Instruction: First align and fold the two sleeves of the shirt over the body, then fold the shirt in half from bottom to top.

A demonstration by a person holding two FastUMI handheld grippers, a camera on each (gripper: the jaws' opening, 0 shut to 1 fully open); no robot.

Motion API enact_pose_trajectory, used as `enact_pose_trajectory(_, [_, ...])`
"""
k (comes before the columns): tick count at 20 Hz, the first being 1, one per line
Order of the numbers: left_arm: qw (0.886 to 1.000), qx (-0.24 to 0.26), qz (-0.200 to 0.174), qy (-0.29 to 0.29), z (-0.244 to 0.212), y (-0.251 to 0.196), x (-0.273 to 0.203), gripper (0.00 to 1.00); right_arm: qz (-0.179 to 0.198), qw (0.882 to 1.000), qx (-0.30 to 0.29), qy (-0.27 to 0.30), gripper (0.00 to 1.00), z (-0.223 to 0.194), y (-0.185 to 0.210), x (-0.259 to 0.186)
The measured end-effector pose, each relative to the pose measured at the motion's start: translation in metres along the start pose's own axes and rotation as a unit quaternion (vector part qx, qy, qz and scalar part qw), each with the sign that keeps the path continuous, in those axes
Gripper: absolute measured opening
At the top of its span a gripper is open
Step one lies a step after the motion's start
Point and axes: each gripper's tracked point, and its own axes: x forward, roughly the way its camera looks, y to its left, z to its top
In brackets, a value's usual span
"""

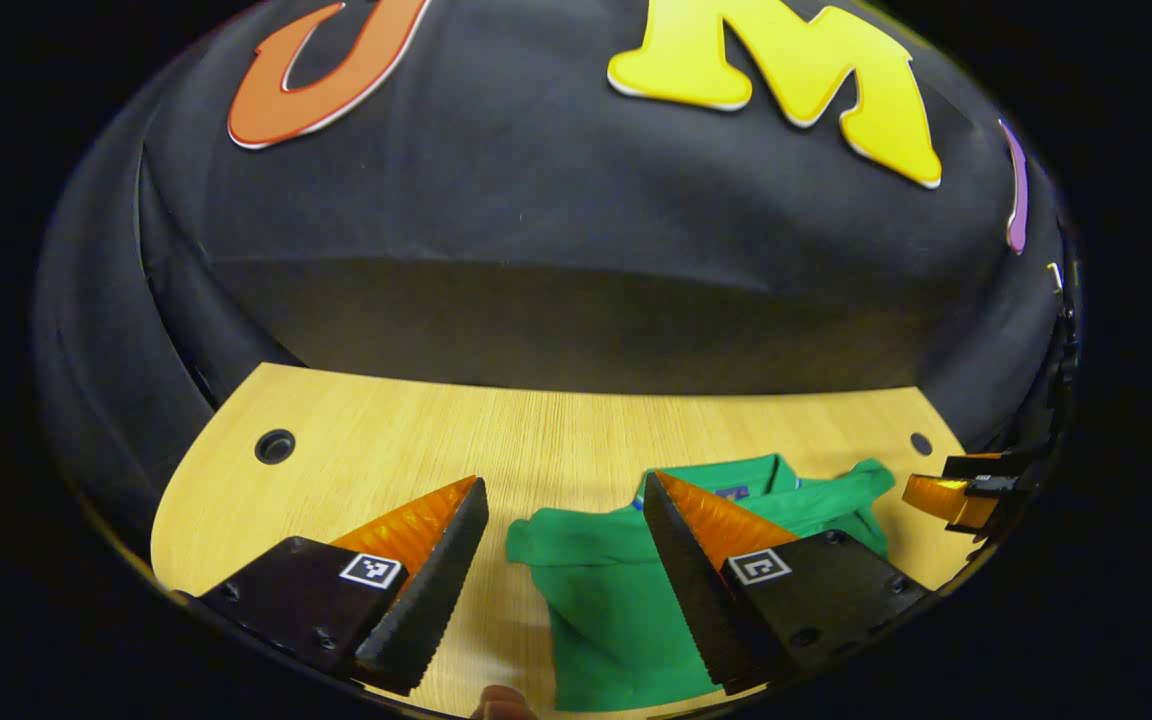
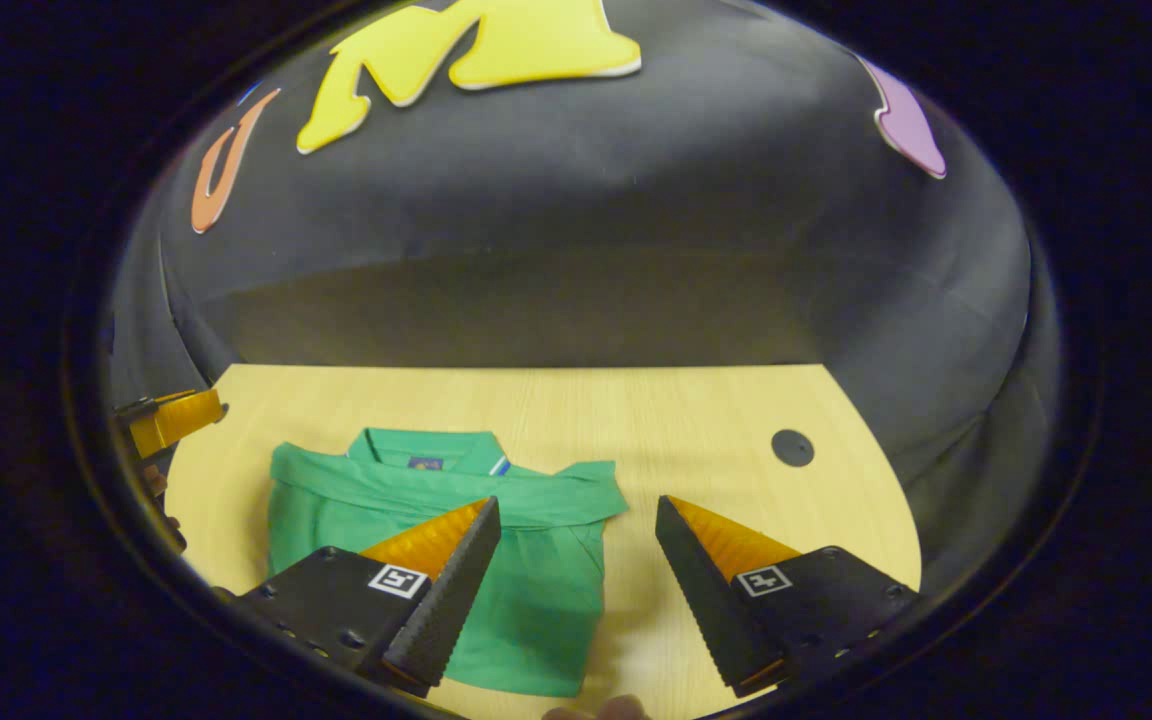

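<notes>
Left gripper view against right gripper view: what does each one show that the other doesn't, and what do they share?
Left gripper view: a left hole and a right hole in the table, and the right gripper at the right edge, beyond the shirt. Right gripper view: one table hole right of the shirt, and the left gripper at the left edge. Shared: the green shirt on the wooden table, collar toward the wall, and open tongs holding nothing.

The green shirt [image 2: 536,590] lies flat on the bench [image 2: 696,420] — collar at the far end, both sleeves folded across the body.
</notes>
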Motion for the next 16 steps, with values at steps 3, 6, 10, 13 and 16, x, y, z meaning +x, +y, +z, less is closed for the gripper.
enact_pose_trajectory(3, [0.999,0.01,-0.005,-0.053,0.039,-0.015,-0.044,1.0,0.001,0.998,-0.006,-0.056,0.96,0.03,0.005,-0.048])
enact_pose_trajectory(6, [0.993,0.029,-0.007,-0.115,0.079,-0.027,-0.096,1.0,0.002,0.993,-0.008,-0.116,0.93,0.061,0.009,-0.108])
enact_pose_trajectory(10, [0.982,0.048,-0.005,-0.183,0.117,-0.054,-0.179,1.0,0.009,0.982,-0.011,-0.186,0.96,0.087,0.016,-0.199])
enact_pose_trajectory(13, [0.976,0.045,-0.006,-0.214,0.131,-0.066,-0.233,1.0,0.017,0.975,-0.011,-0.221,0.96,0.087,0.023,-0.258])
enact_pose_trajectory(16, [0.974,0.026,-0.005,-0.226,0.12,-0.072,-0.282,1.0,0.021,0.972,-0.023,-0.235,0.96,0.074,0.026,-0.303])
